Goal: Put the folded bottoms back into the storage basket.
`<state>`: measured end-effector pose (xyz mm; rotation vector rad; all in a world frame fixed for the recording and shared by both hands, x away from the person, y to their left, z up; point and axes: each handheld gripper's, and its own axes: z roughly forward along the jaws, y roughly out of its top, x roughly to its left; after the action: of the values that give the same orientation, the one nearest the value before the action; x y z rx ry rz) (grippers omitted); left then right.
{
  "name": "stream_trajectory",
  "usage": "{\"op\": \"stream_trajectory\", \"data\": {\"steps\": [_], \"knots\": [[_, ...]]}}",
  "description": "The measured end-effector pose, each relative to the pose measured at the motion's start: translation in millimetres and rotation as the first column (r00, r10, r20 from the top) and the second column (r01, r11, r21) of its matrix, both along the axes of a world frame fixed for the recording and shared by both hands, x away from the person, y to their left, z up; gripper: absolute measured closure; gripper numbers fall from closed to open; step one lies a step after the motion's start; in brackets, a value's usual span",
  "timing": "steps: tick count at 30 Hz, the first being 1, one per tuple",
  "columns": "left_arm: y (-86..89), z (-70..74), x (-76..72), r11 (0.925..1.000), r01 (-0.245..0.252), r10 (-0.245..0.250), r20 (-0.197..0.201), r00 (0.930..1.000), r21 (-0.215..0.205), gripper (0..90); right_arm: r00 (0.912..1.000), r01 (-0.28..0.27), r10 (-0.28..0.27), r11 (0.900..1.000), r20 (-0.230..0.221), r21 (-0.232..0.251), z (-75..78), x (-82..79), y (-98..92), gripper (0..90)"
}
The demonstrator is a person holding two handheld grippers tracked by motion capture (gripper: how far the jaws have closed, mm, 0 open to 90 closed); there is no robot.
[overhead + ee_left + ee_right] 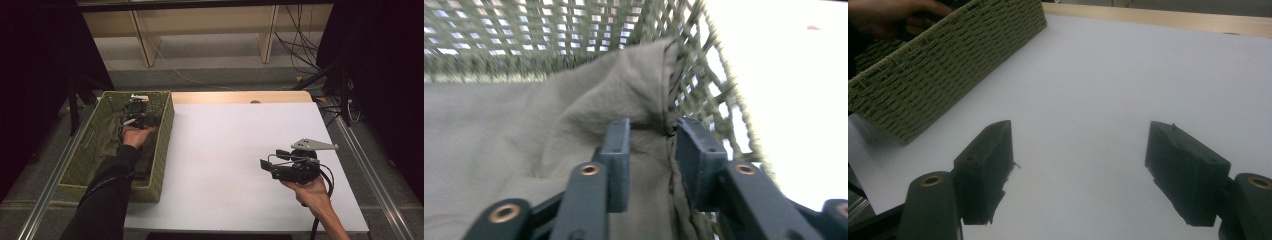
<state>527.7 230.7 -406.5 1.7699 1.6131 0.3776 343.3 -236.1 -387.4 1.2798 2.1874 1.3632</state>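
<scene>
A green woven basket (162, 145) stands on the left side of the table, with an olive cloth (102, 135) lying in it. My left gripper (136, 106) is inside the basket near its far right corner. In the left gripper view its jaws (651, 137) stand apart just above the cloth (499, 125), where a fold rises against the basket wall (549, 30). The pads do not press on the fabric. My right gripper (267, 167) hovers over the white tabletop at the right, pointing left, open (1080, 145) with nothing between its jaws.
White sheet (240, 130) covers the table, and a wooden edge strip (240, 96) runs along its far side. The basket's outer wall (948, 65) shows far left in the right gripper view, with a hand (893, 15) above it. Cables and stands lie beyond the right edge.
</scene>
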Motion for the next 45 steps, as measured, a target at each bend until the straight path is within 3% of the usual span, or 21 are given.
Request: {"op": "stream_trajectory", "data": {"steps": [6,10,14,17,21,25,30,33,35,45], "knots": [[2.9,19.4,-8.7,0.9986,-0.018,0.017,0.019,0.9997,0.05,46.8,1.0,-0.001,0.001,1.0,0.007,-0.002,-0.1,-0.8,0.8,27.9],[6.2,29.5,-17.8,0.9995,-0.03,0.029,0.04,0.9988,0.015,39.3,1.0,0.002,-0.002,1.0,0.007,0.0,-0.1,-1.8,1.4,27.5],[2.0,42.4,-32.6,0.9997,-0.006,0.008,0.077,0.997,-0.024,33.8,0.9999,0.003,-0.003,1.0,0.016,-0.001,-1.0,-2.1,1.1,27.5],[-6.8,52.8,-47.1,0.9989,0.037,-0.033,0.113,0.993,-0.029,30.0,0.9998,0.005,-0.005,1.0,0.021,0.001,-1.8,-3.0,1.9,27.2],[-19.1,63.6,-67.7,0.9934,0.093,-0.082,0.157,0.9841,-0.066,25.4,0.9994,0.003,-0.003,1.0,0.034,0.001,-2.5,-4.6,2.4,27.0],[-32.2,65.5,-92.3,0.9843,0.152,-0.131,0.205,0.97,-0.09,22.4,0.9989,0.001,-0.001,1.0,0.048,0.0,-2.3,-7.5,3.1,26.9],[-47.3,56.5,-119.1,0.9698,0.214,-0.179,0.249,0.9517,-0.118,21.1,0.9981,-0.005,0.005,1.0,0.062,0.001,-3.7,-10.7,4.1,26.8],[-58.1,52.3,-129.7,0.9628,0.248,-0.215,0.255,0.9429,-0.107,20.3,0.9981,-0.009,0.009,1.0,0.06,-0.001,-4.6,-12.4,5.5,26.7],[-64.5,50.7,-136.6,0.9563,0.271,-0.231,0.28,0.9317,-0.111,20.0,0.998,-0.013,0.013,1.0,0.062,-0.007,-4.9,-13.6,6.2,26.7],[-90.3,27.7,-170.9,0.9307,0.348,-0.293,0.345,0.8918,-0.111,17.6,0.9966,-0.016,0.016,1.0,0.08,-0.001,-7.7,-21.8,4.1,26.6]]}}
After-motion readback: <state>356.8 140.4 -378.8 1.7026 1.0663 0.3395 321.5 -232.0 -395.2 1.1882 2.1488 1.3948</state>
